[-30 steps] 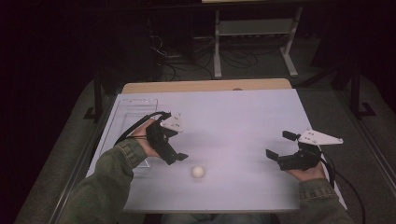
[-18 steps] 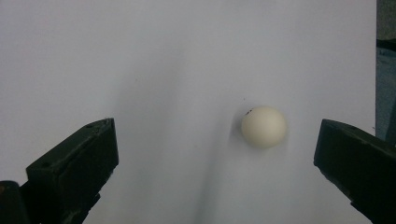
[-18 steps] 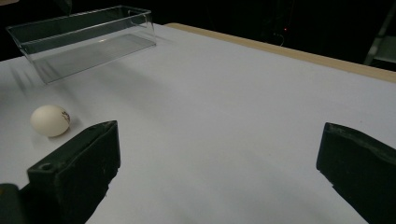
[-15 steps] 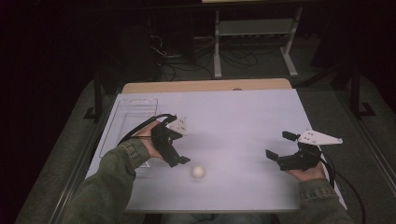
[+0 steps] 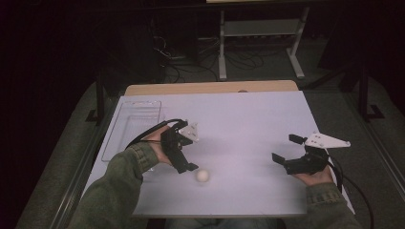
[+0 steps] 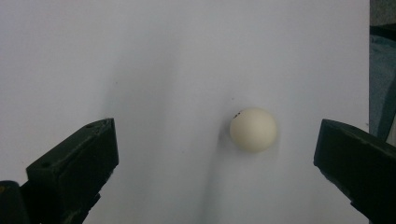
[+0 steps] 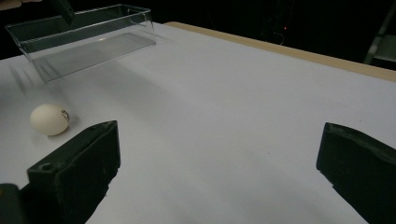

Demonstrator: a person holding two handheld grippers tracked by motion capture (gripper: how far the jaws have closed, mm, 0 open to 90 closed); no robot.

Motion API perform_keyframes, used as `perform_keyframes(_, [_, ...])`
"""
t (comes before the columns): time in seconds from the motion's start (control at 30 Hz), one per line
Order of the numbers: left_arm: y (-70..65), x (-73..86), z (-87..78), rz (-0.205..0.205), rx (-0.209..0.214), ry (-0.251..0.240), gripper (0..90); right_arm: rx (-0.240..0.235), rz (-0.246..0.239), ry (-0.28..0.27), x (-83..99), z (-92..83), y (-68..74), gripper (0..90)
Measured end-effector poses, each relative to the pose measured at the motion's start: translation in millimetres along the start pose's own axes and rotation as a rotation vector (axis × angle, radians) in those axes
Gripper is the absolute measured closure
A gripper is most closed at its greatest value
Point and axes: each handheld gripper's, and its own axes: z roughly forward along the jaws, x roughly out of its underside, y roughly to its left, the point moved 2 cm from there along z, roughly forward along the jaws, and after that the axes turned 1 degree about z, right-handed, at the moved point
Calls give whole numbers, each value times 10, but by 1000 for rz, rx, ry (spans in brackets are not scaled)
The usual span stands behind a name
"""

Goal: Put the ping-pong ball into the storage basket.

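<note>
Jaws on the left gripper are sitting spread wide, nothing between them touching, and they're pointing down at the white ball. In the left gripper view the ball is lying on the table between the two black jaws, closer to the one on the right side of that view, with a gap on both sides, so no contact. A small dark mark is showing on the ball's upper left edge there.

Over on the other side, the right gripper is also gaping open with nothing in it, resting low near the table's right edge, well apart from the ball. From the right gripper view the ball is sitting off to the left, beyond its left jaw.

Moving outward, the white table is carrying a clear plastic bin at its left side, just beyond the left hand. A green sleeve is coming in from the bottom.
</note>
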Motion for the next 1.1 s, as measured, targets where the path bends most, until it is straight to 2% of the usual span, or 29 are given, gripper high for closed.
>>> perform_keyframes(0.37, [-52,-26,129,37,6,81,0,-4,2,1,-1,-2,-1,0])
perform_keyframes(1.1, [-128,-88,314,75,39,155,0,-13,-3,9,4,5,5,0])
